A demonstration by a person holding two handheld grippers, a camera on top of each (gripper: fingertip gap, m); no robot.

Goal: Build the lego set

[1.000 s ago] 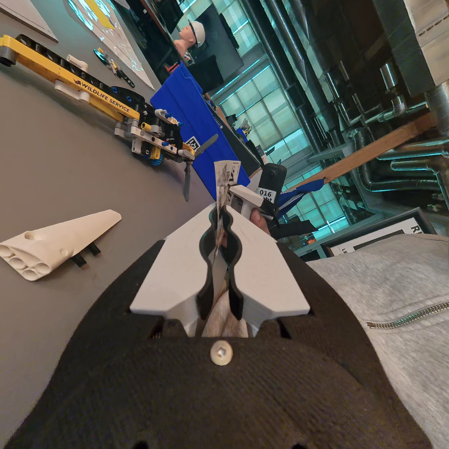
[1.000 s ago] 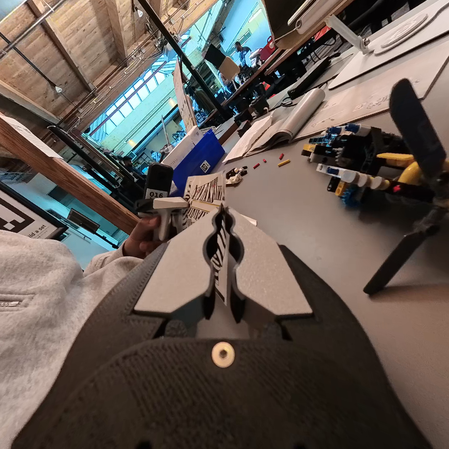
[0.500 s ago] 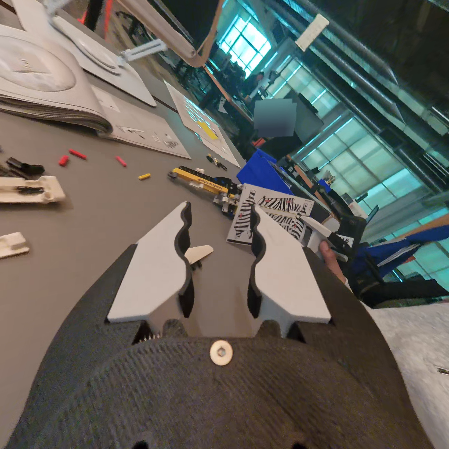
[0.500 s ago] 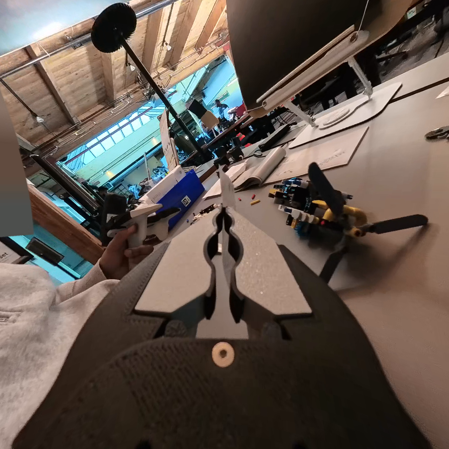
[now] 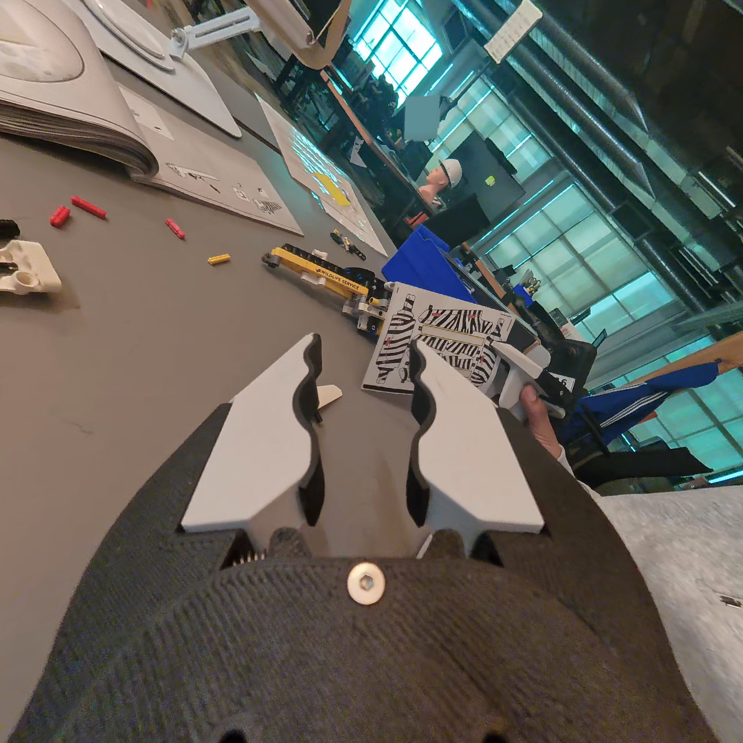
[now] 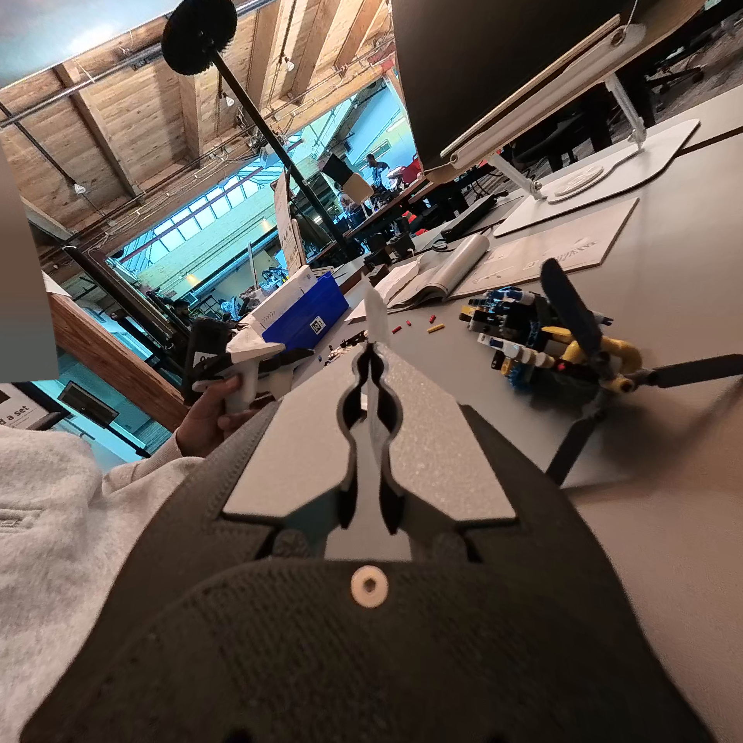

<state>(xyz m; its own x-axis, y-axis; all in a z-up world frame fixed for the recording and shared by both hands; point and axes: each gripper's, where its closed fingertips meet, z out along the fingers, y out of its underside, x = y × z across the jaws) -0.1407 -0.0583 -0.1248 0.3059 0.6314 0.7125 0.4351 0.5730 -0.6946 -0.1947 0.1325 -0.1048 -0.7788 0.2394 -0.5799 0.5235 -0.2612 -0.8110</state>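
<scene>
My left gripper is open and empty, low over the grey table. The zebra-striped sticker sheet stands just beyond its right finger, held by the right gripper, whose handle shows in a hand. In the right wrist view my right gripper is shut on the sticker sheet, seen edge-on. The yellow and black lego plane lies beyond; its propeller end is to the right of my right gripper. A white wing piece lies behind my left finger.
An open instruction booklet lies at the far left. Red pins, a yellow pin and a white lego part are scattered on the table. A blue bin stands behind the plane. A monitor stand is at the back. The tips of one gripper are about 20 centimeters away from the tips of the other.
My left gripper has let go of the sticker sheet, opened and swung towards the table. My right gripper keeps the sheet, now turned edge-on to its camera.
</scene>
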